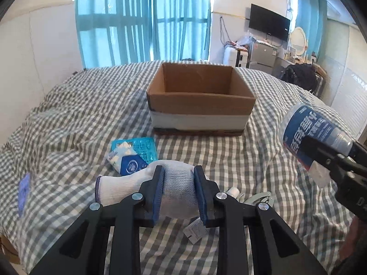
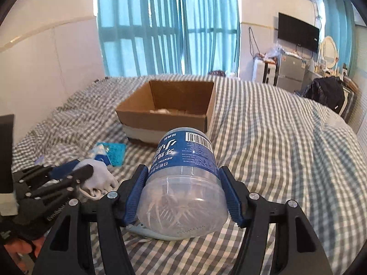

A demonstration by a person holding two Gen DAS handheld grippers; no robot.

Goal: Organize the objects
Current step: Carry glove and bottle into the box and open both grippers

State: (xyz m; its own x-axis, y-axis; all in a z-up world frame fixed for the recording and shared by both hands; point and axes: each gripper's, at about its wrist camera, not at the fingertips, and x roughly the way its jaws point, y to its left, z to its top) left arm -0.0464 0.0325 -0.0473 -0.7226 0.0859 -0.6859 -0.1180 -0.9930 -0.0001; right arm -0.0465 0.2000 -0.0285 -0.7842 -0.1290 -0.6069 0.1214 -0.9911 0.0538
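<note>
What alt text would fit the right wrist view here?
The right gripper clamps a clear jar of dental floss picks with a blue label above a checked bedspread. An open cardboard box sits ahead; at left, the left gripper holds a white glove.

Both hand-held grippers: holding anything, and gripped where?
Left hand-held gripper clamps the white glove across its bunched middle. Right hand-held gripper clamps the dental floss jar by its clear sides below the blue label.
</note>
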